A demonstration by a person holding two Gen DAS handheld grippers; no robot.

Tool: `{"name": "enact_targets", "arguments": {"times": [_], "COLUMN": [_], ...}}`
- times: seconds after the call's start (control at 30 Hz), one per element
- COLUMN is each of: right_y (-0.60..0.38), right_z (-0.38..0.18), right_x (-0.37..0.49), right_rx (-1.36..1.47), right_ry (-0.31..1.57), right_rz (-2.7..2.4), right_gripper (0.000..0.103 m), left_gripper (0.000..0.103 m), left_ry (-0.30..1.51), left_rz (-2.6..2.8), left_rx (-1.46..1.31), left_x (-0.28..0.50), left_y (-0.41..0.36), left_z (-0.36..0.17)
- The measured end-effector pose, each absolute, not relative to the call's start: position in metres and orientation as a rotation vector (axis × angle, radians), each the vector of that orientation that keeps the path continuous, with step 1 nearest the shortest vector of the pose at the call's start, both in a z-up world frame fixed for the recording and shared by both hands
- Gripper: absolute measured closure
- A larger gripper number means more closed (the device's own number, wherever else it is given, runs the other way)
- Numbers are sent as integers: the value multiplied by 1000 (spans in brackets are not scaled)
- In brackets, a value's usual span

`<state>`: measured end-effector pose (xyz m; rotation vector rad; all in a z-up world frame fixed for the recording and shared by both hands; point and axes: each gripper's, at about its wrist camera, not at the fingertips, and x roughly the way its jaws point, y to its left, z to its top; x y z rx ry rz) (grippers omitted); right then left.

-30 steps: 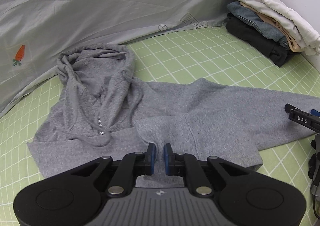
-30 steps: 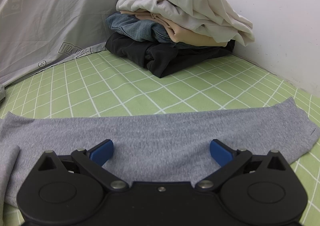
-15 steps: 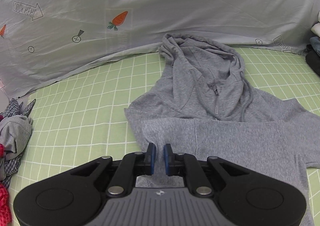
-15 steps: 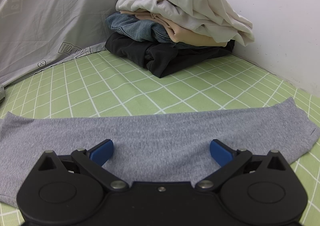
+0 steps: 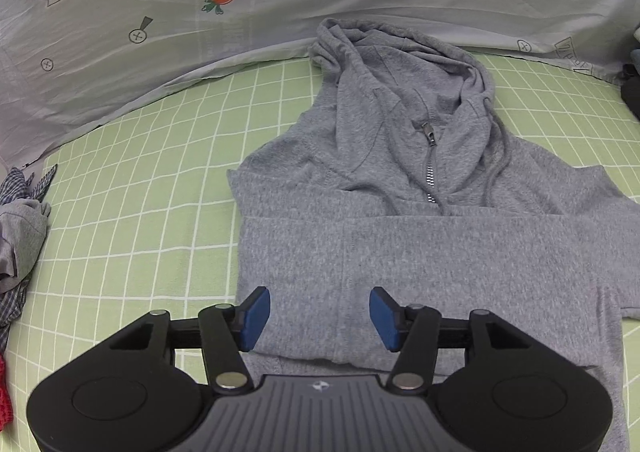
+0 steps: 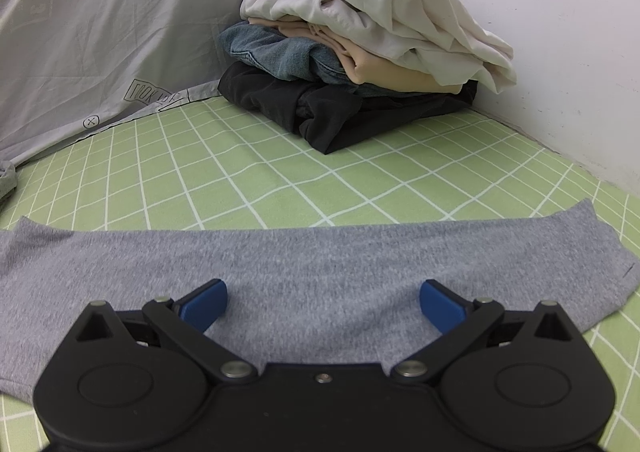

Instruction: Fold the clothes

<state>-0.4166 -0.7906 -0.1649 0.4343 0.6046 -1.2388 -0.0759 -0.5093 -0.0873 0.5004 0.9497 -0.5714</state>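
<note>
Since a moment ago the left gripper (image 5: 319, 318) has spread open over the folded sleeve (image 5: 400, 252); the right gripper (image 6: 323, 306), also spread, hovers over the other sleeve (image 6: 320, 264), stretched crosswise just ahead.

Your left gripper (image 5: 319, 315) is matte black, with two round housings, silver pivot screws on its linkage arms, a ribbed grey centre plate bearing a small white logo, and blue pads on its jaws. Your right gripper (image 6: 323, 302) matches it, but with a plain black centre and one small screw.
</note>
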Motion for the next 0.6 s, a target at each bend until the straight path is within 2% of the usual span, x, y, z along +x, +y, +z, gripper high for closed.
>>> {"name": "enact_targets", "arguments": {"times": [0.1,0.6], "right_y": [-804,-865], "right_z": [-163,-158], "right_x": [-436,-536], "right_rx": [454,532], "right_ry": [616,618], "right_rz": [-1303,-1584], "right_gripper": [0,0], "left_gripper": [40,40], "left_ry": [934,977], "left_rz": [-621,-614], "left_rx": [526,531], "left_x": [-87,-91], "left_y": [-519,-525], "left_z": [-86,-87]}}
